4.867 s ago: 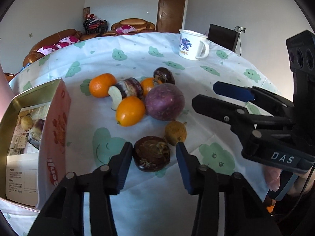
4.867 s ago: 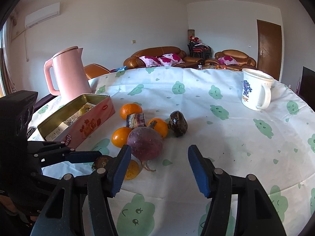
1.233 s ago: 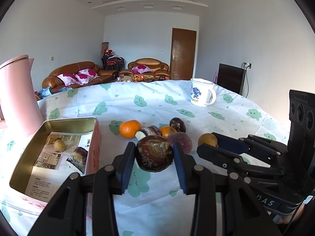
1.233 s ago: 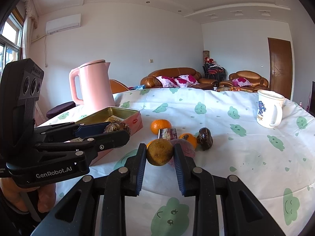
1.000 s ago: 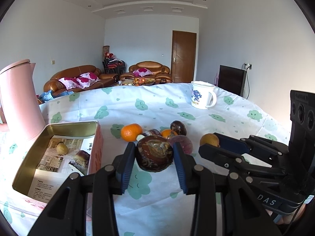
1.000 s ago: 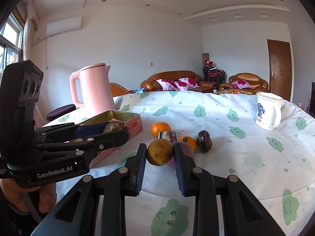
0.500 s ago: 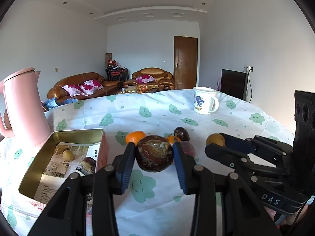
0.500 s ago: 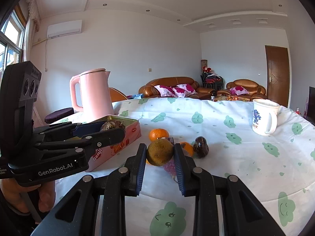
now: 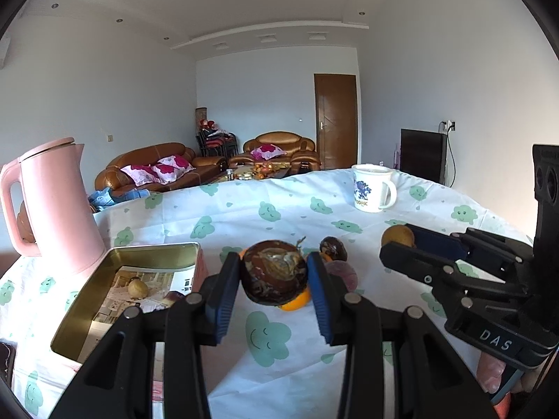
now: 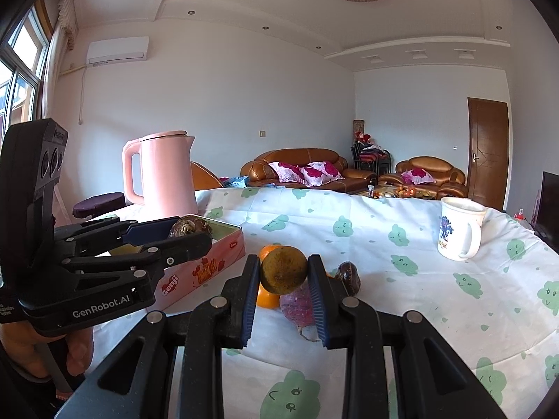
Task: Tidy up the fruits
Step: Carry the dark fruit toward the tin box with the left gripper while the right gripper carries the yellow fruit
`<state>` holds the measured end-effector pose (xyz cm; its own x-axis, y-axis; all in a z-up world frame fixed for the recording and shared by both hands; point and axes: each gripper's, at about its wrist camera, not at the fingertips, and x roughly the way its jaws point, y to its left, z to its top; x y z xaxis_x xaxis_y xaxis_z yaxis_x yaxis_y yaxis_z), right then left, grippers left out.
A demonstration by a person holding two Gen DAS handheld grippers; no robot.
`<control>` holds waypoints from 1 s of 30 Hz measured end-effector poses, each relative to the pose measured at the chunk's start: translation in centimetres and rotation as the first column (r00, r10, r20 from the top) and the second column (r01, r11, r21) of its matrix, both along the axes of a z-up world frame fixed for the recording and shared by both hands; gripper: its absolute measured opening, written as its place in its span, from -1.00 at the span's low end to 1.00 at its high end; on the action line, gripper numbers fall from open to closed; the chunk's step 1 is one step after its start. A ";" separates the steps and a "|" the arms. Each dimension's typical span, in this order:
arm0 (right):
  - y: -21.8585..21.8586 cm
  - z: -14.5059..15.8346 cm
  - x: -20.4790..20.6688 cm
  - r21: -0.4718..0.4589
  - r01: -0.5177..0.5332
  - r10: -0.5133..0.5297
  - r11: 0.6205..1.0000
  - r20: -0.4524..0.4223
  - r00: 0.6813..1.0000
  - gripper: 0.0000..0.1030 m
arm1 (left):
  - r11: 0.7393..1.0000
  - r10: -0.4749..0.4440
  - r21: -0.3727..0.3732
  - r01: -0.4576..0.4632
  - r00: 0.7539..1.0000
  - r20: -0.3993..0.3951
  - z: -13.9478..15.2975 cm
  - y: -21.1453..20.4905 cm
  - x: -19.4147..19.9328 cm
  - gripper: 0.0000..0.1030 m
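Altogether two claws (image 9: 274, 279) (image 10: 283, 276), each gripping one fruit (image 9: 274, 274) (image 10: 283, 270).

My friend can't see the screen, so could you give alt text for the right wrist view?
The right hand-held gripper clamps a small brownish-yellow fruit above the table. To its left the left hand-held gripper holds a dark brown fruit by a pink tin.

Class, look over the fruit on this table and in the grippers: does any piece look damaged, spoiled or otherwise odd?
Yes. The dark brown round fruit clamped in the left gripper looks spoiled: its skin is mottled and wrinkled, with pale crusty patches. The dull yellow-brown fruit in the right gripper looks discoloured beside the bright orange tangerine.
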<state>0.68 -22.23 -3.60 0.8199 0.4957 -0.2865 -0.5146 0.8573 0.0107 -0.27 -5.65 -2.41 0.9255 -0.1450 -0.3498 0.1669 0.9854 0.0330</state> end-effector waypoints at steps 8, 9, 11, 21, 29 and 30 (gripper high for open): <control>0.6 0.8 0.7 -0.019 -0.004 0.004 1.000 0.019 1.000 -0.43 | 0.999 0.030 0.028 -0.031 0.999 0.025 0.2 0.3 -0.2 -0.21; 0.7 1.0 0.8 -0.022 -0.004 0.004 1.000 0.022 1.000 -0.43 | 0.999 0.033 0.025 -0.033 0.999 0.023 0.2 0.4 -0.1 -0.21; 0.8 1.3 1.1 -0.025 -0.009 0.009 1.000 0.027 1.000 -0.43 | 0.999 0.042 0.024 -0.042 0.999 0.020 0.2 0.7 -0.1 -0.21; 2.8 2.9 2.4 -0.055 -0.049 0.051 0.997 0.041 0.998 -0.43 | 0.995 0.095 0.013 -0.095 0.995 0.007 0.1 2.8 0.4 -0.21; 5.5 3.5 3.5 -0.074 -0.099 0.102 0.992 0.028 0.994 -0.43 | 0.990 0.139 0.001 -0.139 0.990 -0.023 -0.3 4.7 0.9 -0.21; 5.9 3.6 3.6 -0.081 -0.103 0.106 0.991 0.029 0.994 -0.43 | 0.989 0.145 -0.002 -0.145 0.989 -0.025 -0.3 5.0 0.9 -0.21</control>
